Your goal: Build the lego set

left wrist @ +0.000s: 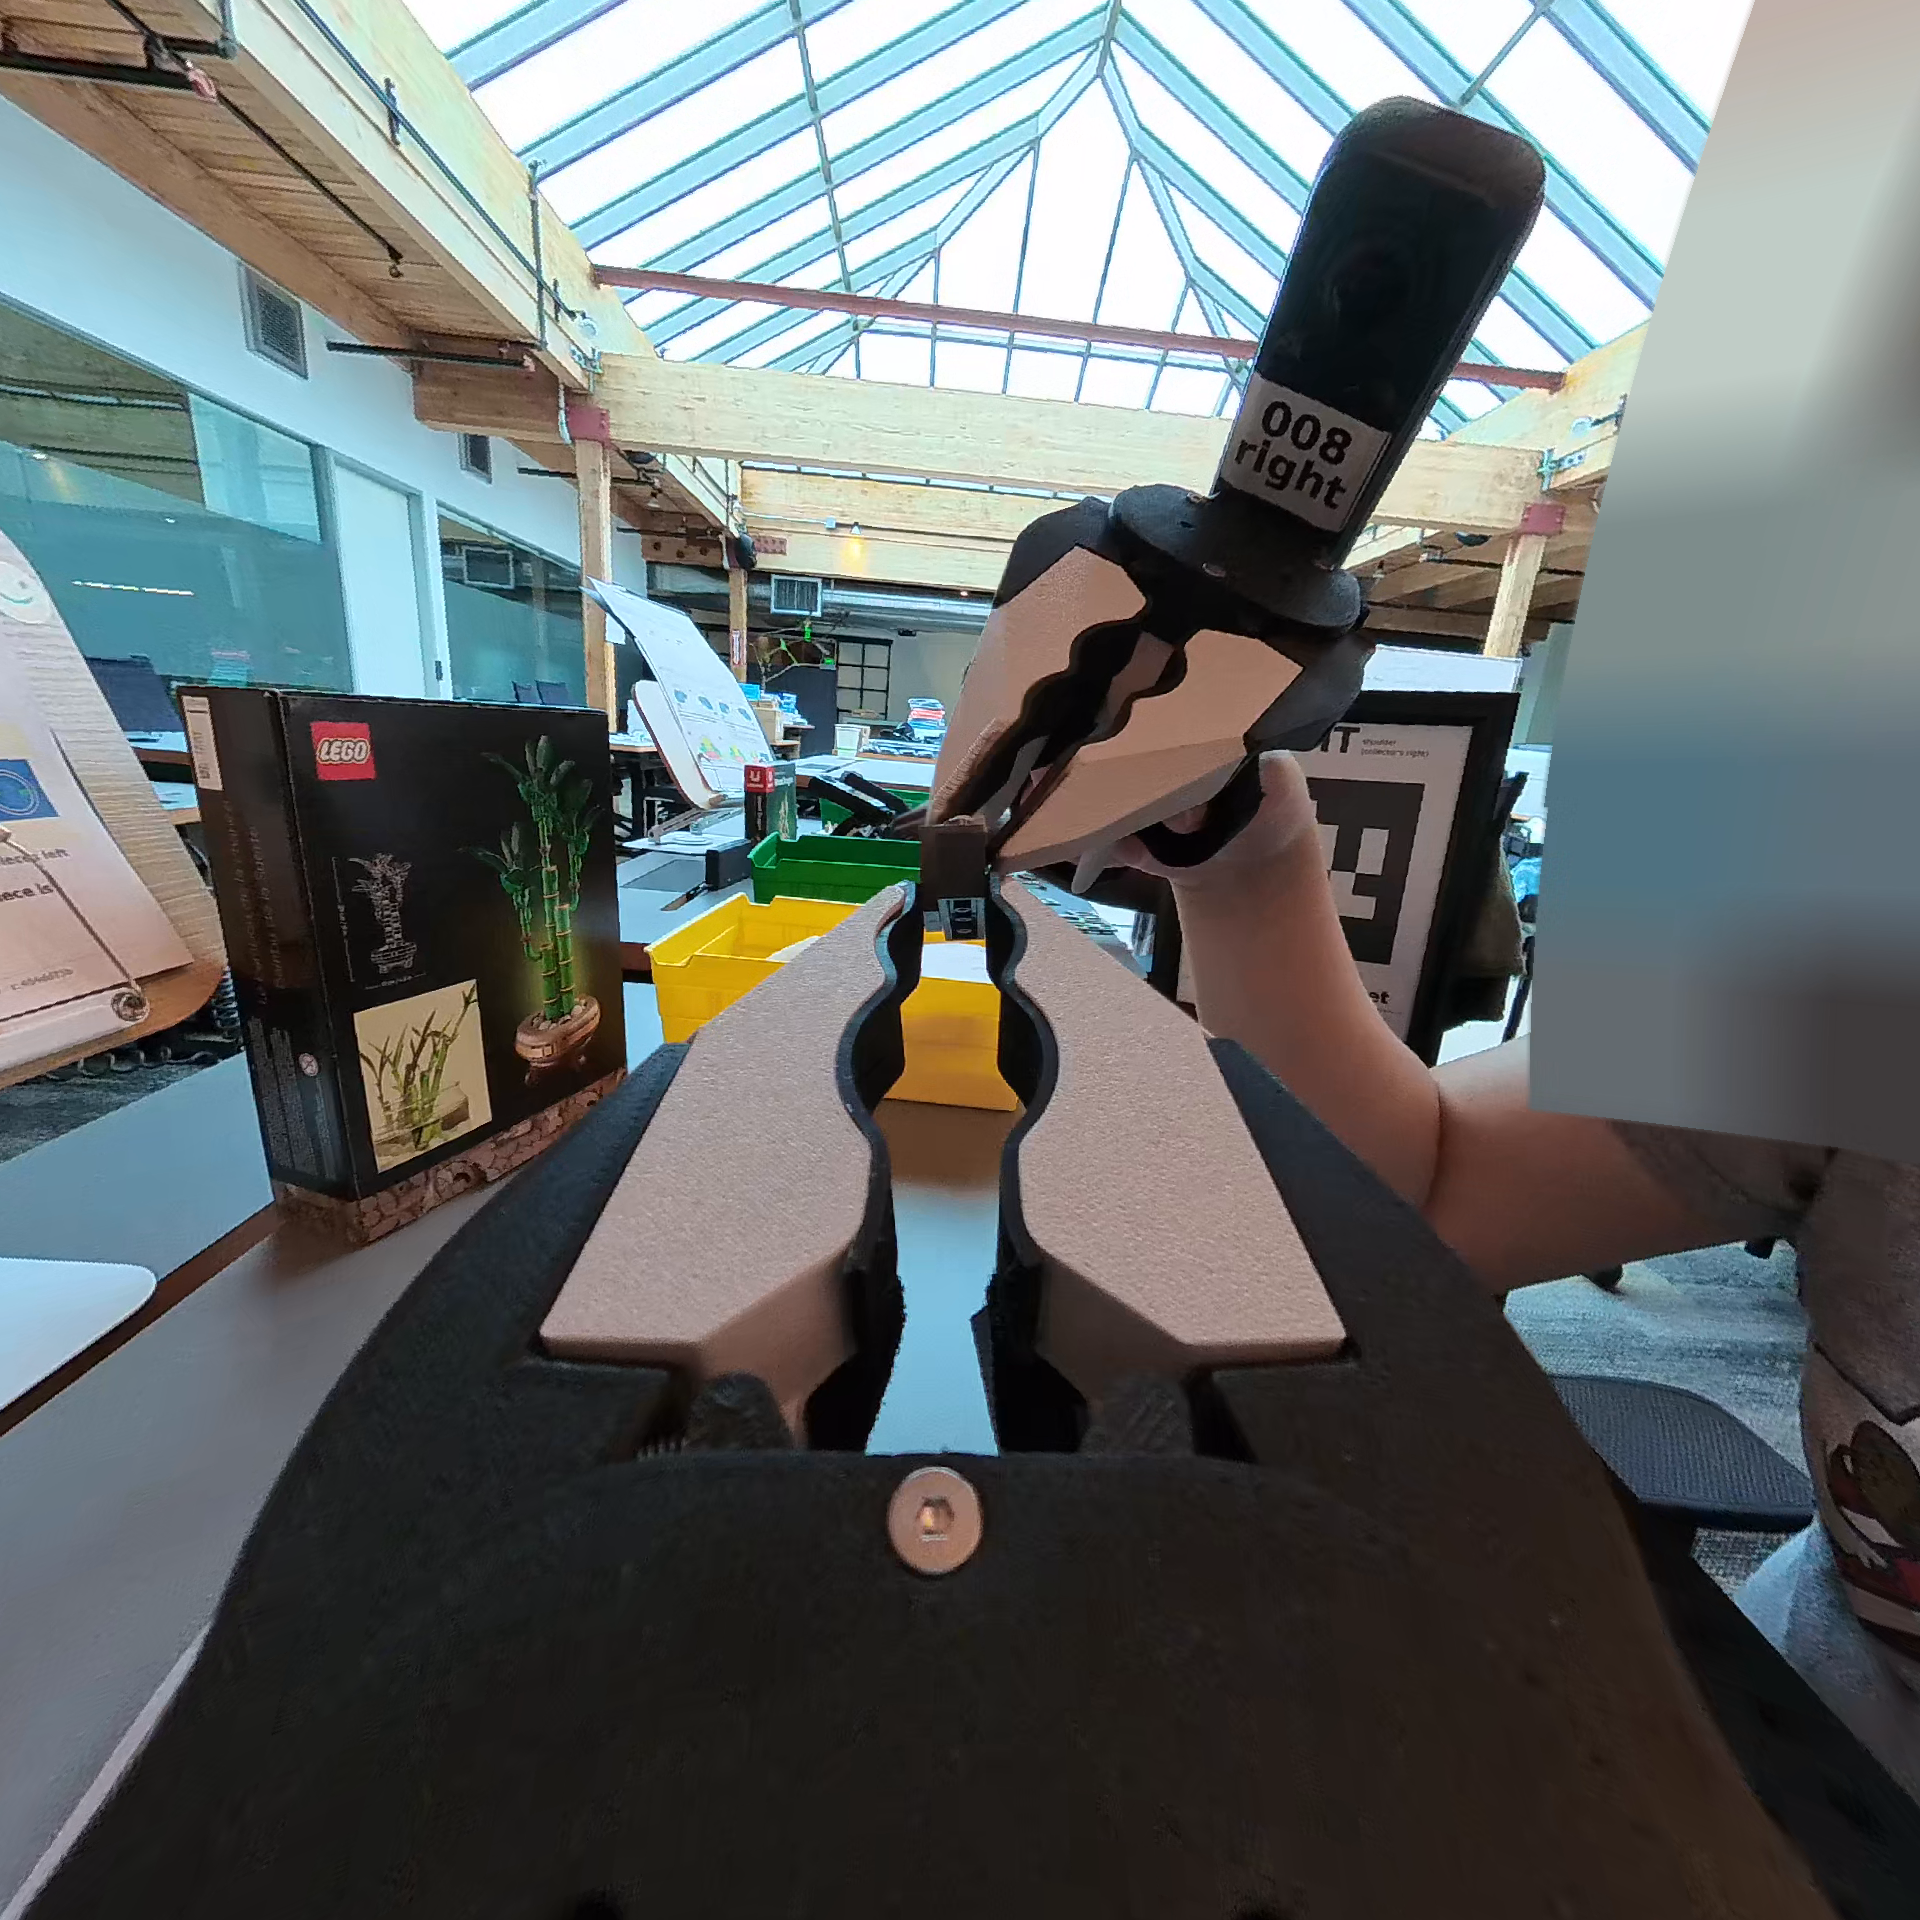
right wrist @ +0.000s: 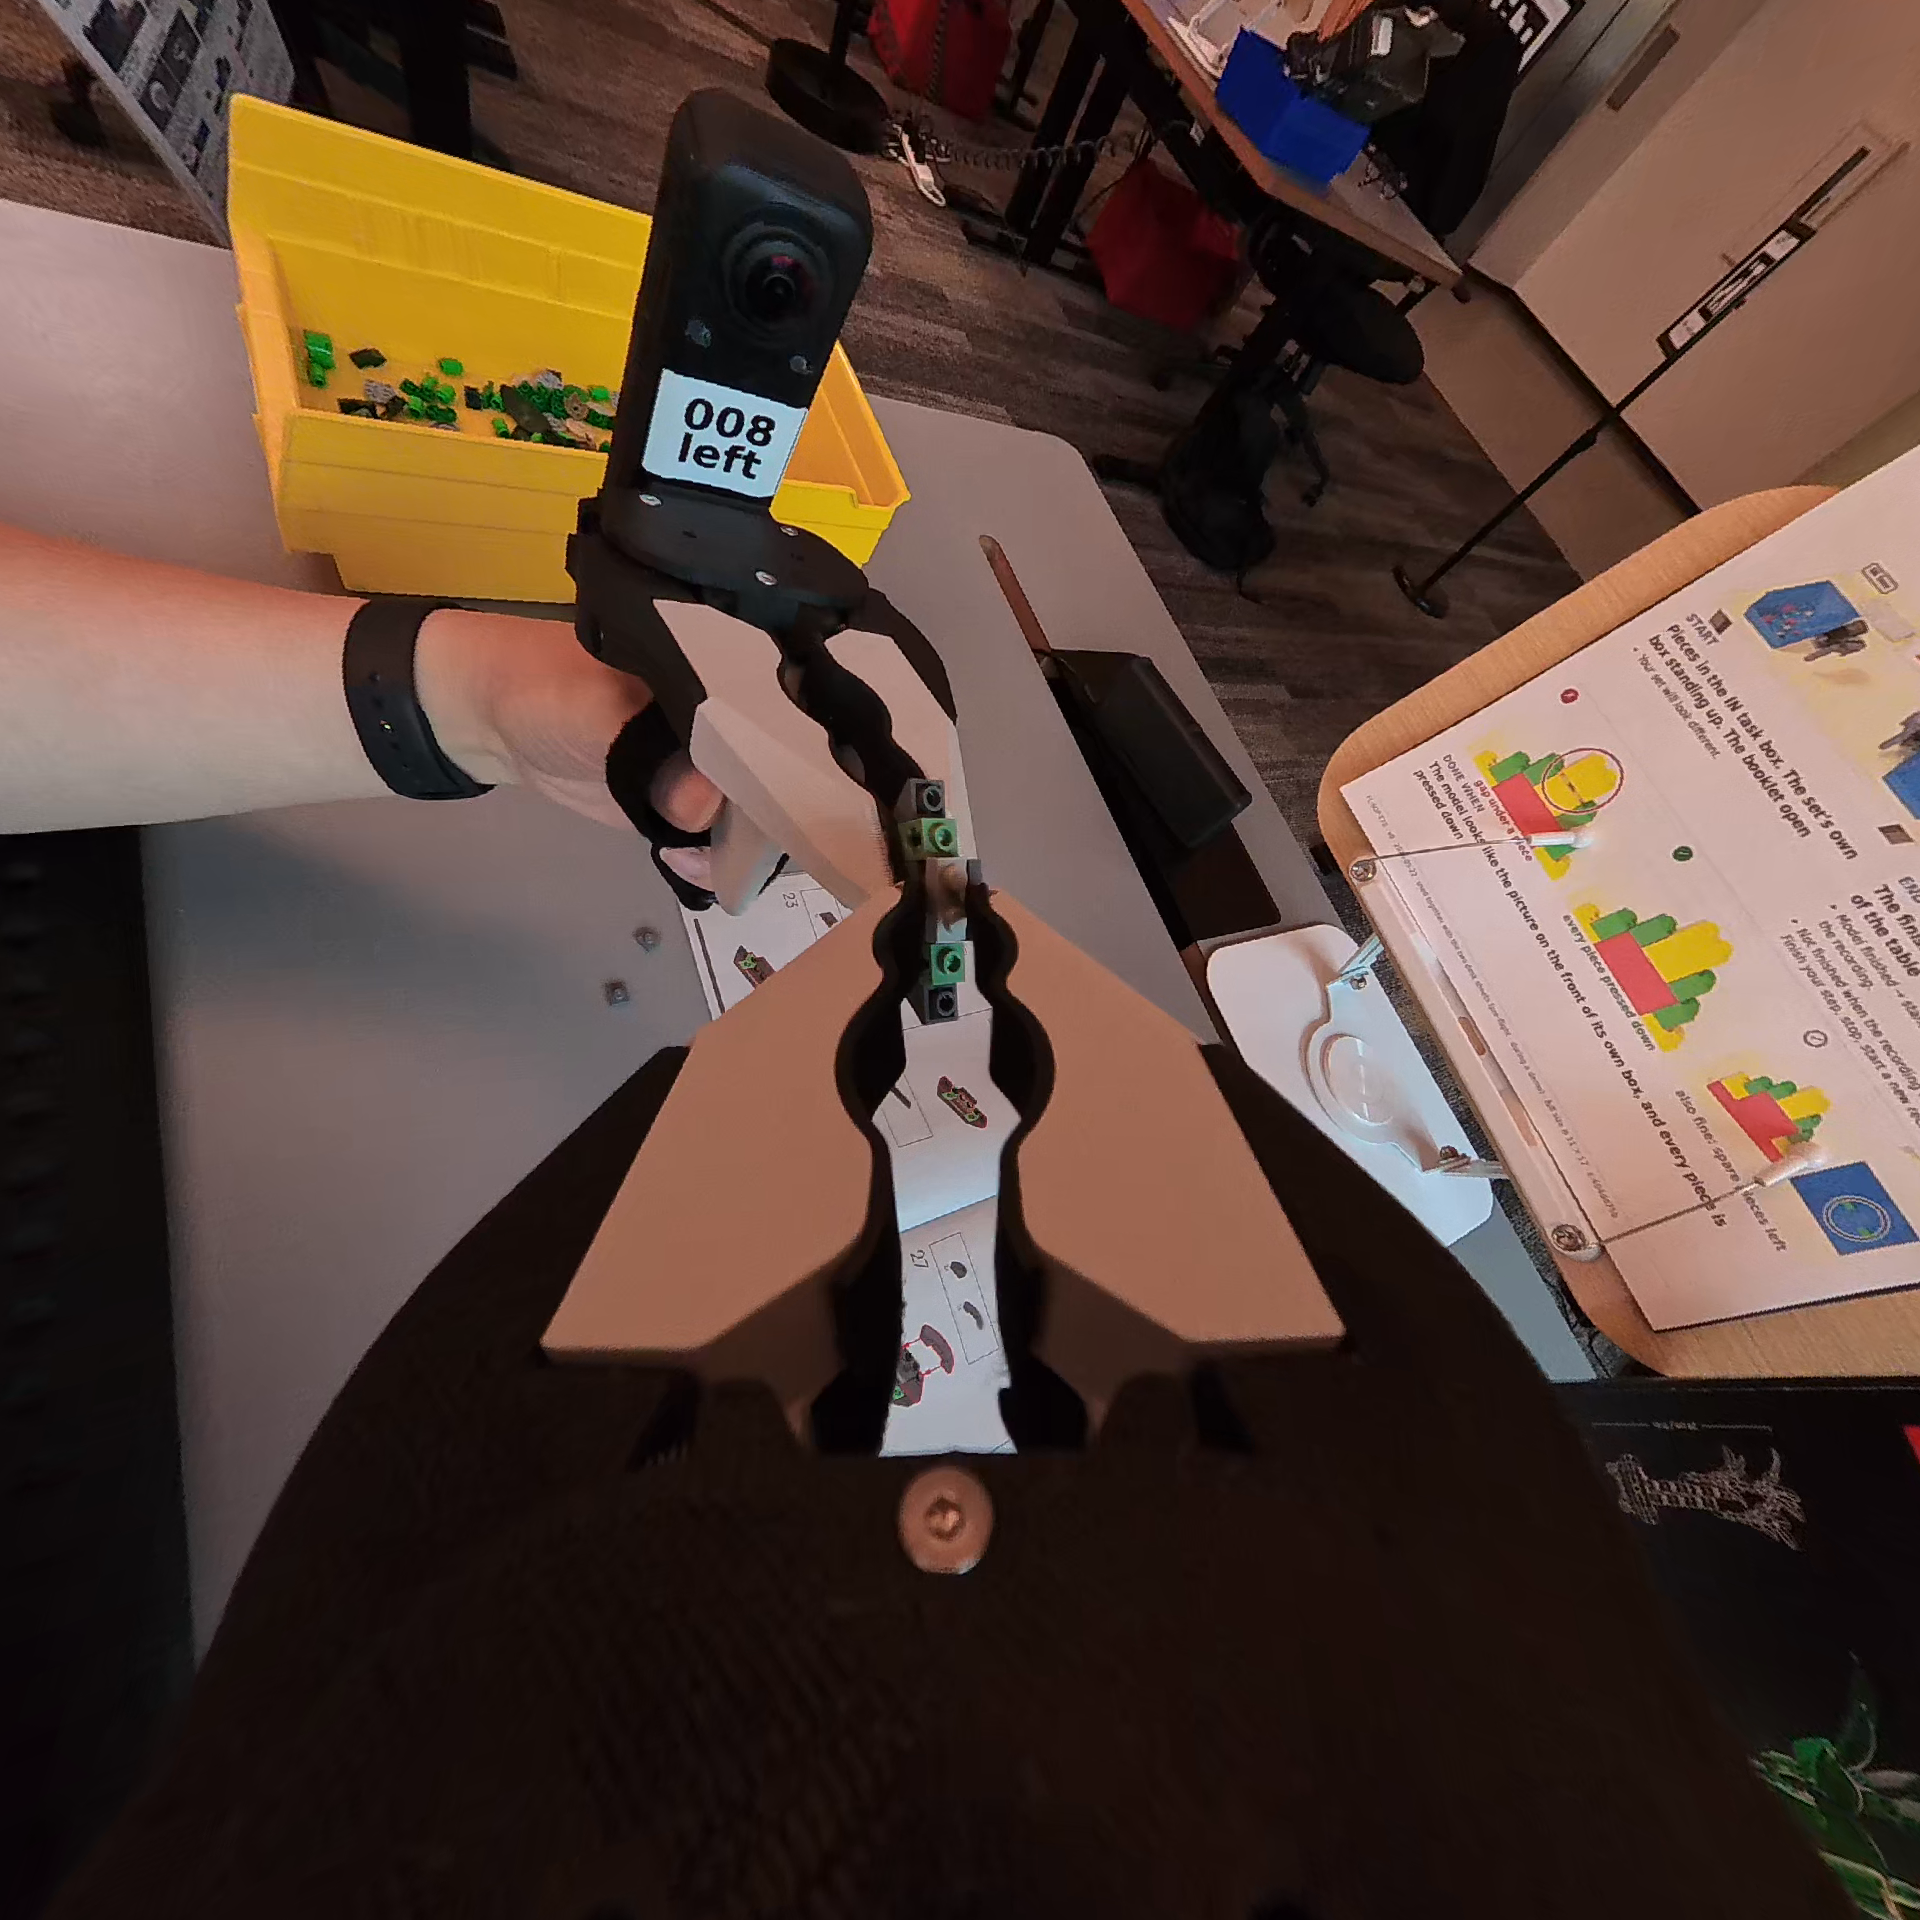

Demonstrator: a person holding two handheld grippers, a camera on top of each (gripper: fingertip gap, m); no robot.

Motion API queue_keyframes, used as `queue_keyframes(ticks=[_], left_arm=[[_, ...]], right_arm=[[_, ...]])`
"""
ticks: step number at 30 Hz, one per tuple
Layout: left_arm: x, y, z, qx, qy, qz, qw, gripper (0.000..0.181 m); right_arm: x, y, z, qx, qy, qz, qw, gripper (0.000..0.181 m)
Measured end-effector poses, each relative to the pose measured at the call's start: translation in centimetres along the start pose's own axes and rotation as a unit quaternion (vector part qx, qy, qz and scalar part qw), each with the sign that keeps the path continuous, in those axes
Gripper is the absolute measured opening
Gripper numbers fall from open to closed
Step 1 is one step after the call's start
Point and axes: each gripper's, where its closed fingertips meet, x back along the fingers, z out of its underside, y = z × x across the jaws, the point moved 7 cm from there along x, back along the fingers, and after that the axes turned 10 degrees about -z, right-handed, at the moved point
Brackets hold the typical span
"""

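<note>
A small grey-green-brown lego stack point(right wrist: 940, 904) is pinched mid-air by both closed grippers, left gripper point(left wrist: 953, 902) and right gripper point(right wrist: 943, 914), above the yellow plastic parts bin point(right wrist: 343, 468).

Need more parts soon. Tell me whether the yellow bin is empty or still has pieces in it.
Not empty. In the right wrist view, the yellow bin holds loose green and dark pieces scattered across its floor, beyond the left gripper.
</note>
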Motion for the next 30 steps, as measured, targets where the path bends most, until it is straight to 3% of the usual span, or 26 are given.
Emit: queue_keyframes(ticks=[25,30], left_arm=[[0.1,0.0,-0.3,0.027,-0.015,0.015,0.999,0.008],[0.3,0.1,-0.6,0.041,-0.024,0.016,0.999,0.009]], right_arm=[[0.7,-0.3,-0.3,-0.004,-0.039,-0.019,0.999,0.009],[1.6,0.1,-1.0,0.052,-0.077,-0.012,0.996,0.011]])
